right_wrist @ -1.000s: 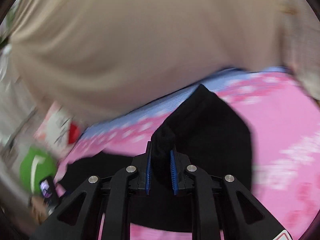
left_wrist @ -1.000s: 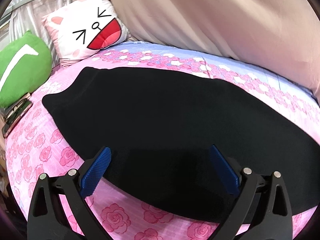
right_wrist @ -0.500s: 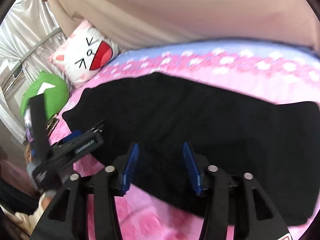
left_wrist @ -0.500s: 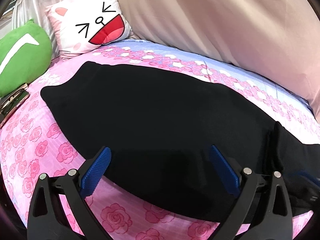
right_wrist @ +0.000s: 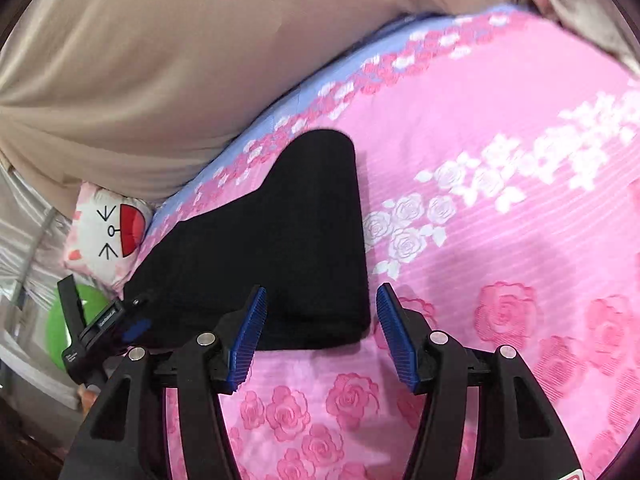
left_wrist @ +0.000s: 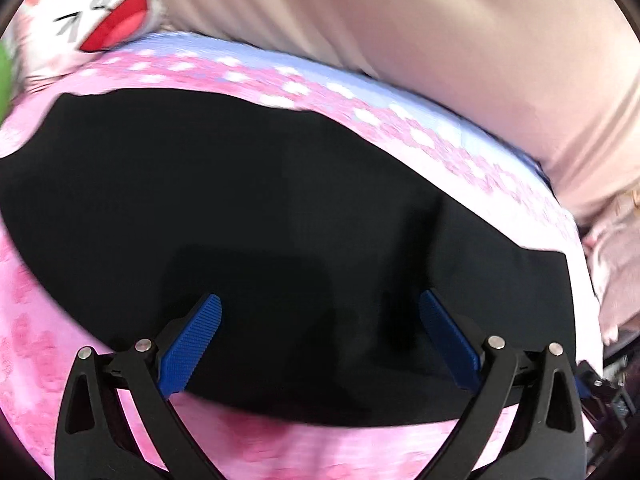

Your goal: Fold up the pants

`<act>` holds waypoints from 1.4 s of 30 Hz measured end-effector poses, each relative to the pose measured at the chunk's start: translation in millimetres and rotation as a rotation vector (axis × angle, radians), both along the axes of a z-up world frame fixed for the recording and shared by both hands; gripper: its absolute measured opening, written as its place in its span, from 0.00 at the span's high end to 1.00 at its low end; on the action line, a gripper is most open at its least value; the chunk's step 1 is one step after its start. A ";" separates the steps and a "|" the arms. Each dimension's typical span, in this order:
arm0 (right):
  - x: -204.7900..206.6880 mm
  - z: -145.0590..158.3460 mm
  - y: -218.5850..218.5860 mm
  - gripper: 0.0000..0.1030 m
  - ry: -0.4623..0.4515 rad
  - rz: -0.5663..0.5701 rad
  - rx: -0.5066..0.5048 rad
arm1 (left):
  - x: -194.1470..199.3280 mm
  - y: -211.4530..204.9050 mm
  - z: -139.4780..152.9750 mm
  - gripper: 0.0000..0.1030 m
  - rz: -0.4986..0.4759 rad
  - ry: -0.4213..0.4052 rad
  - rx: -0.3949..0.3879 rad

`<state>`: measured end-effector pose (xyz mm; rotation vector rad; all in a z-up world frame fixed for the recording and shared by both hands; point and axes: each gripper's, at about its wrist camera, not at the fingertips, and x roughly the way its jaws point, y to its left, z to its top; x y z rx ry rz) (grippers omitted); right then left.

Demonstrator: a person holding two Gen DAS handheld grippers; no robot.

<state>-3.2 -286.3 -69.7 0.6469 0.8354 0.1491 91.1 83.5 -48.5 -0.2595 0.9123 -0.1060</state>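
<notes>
Your right gripper is low over the bed, its blue pads spreading apart as we speak, and nothing is pinched between them; the near corner of the black pants sits just ahead of the gap, flat on the pink rose bedspread. Your left gripper has its jaws spread wide too, hanging over the pants close to their near edge, and whether its pads touch the cloth you can't tell from here. The pants lie spread out flat and dark across the middle of the bedspread, running lengthwise from the pillow end to a straight edge on the right of the left view, which is a bit blurred. From the right camera you can see your left gripper off at the far left edge of the cloth. Beyond the pants comes a blue strip of sheet, then a white pillow with a cartoon face, a green cushion beside it, and a beige curtain behind everything
</notes>
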 end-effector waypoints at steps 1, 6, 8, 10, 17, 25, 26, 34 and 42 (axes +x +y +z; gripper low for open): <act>5.7 -3.9 1.0 0.45 0.010 0.008 0.015 | 2.9 -6.6 -0.8 0.05 -0.005 0.001 -0.003; 22.2 -11.3 11.8 0.43 0.003 0.026 0.007 | 6.5 -20.4 2.4 0.94 -0.047 -0.015 -0.004; 24.2 -9.1 14.1 0.40 0.005 0.033 -0.006 | 11.3 -23.9 2.6 1.00 -0.074 0.023 -0.022; 23.4 -9.4 13.6 0.39 0.006 0.038 -0.007 | 8.6 -13.7 7.4 1.00 -0.017 0.001 0.016; -6.9 50.8 50.3 0.39 -0.183 0.024 -0.344 | -14.7 52.0 19.8 0.66 0.088 -0.054 0.037; 36.5 44.4 231.6 0.40 -0.251 0.520 -0.688 | -26.9 62.3 22.1 0.29 0.154 -0.141 0.266; 45.4 36.0 249.5 0.41 -0.241 0.554 -0.720 | -28.3 66.1 22.4 0.24 0.158 -0.146 0.265; 84.0 33.0 266.0 0.87 -0.207 0.487 -0.661 | -34.1 127.3 25.0 0.19 0.261 -0.179 0.276; 90.5 20.9 299.5 0.67 -0.188 0.607 -0.599 | -30.8 151.4 5.9 0.15 0.302 -0.126 0.234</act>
